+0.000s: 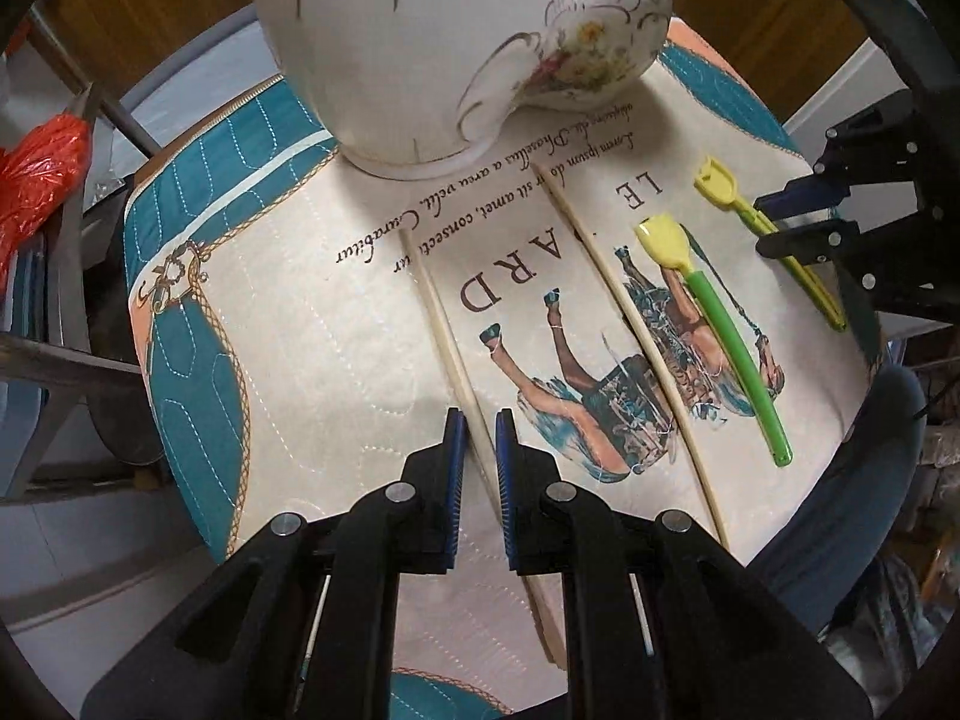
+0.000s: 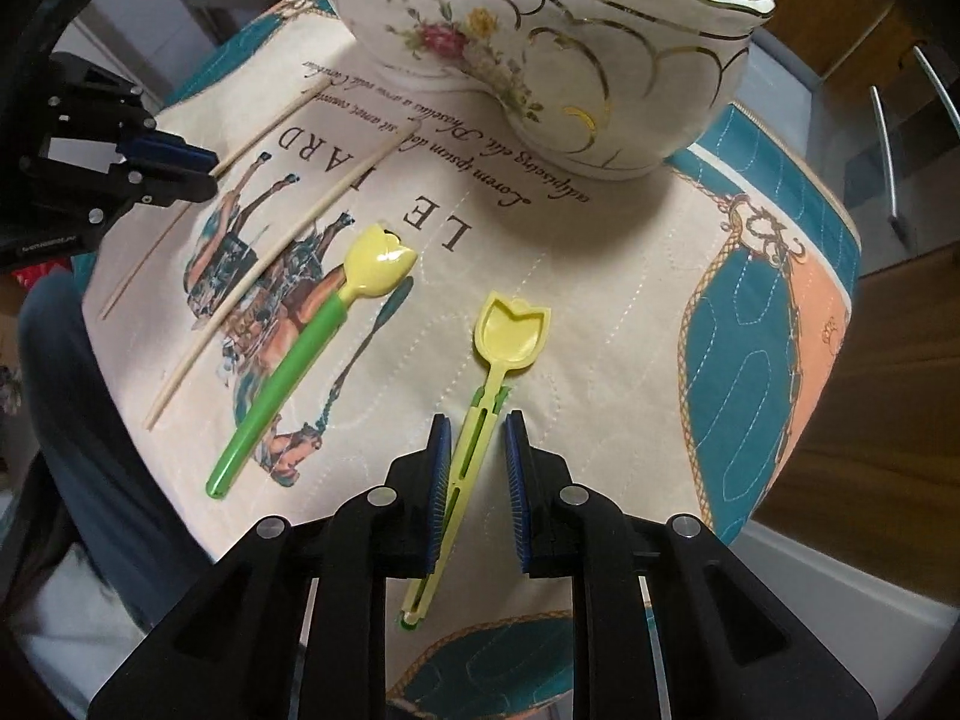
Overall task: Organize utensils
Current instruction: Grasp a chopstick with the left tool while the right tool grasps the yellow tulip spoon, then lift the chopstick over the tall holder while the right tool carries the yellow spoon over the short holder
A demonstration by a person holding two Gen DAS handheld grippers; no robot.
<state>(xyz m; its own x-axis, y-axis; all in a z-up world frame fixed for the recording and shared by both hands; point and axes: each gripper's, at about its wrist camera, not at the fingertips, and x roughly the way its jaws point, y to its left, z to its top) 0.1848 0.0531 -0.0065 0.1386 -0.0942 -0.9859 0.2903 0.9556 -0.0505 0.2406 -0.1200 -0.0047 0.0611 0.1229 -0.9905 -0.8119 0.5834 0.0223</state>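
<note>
Surface: quilted mat (image 2: 600,312) under your jug (image 2: 558,60).
Left gripper (image 1: 479,420): your jaws part-open, straddling a chopstick (image 1: 456,354), not clamping.
Right gripper (image 2: 477,426): part-open astride the spoon (image 2: 498,360).

Both grippers (image 1: 478,420) (image 2: 477,426) low, jaws parted

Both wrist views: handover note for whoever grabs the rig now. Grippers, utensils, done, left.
Left gripper: open, fingers either side of a chopstick lying on the mat, not gripped.
Right gripper: open, straddling the handle of the yellow spoon, not gripped.
Also on the mat: second chopstick and green-handled spoon.
Ceramic holder stands at the far end; some metal handles show inside it.
Done: nothing among these four moved in.
Left: close, lift, and probably drop all four into the holder.
</note>
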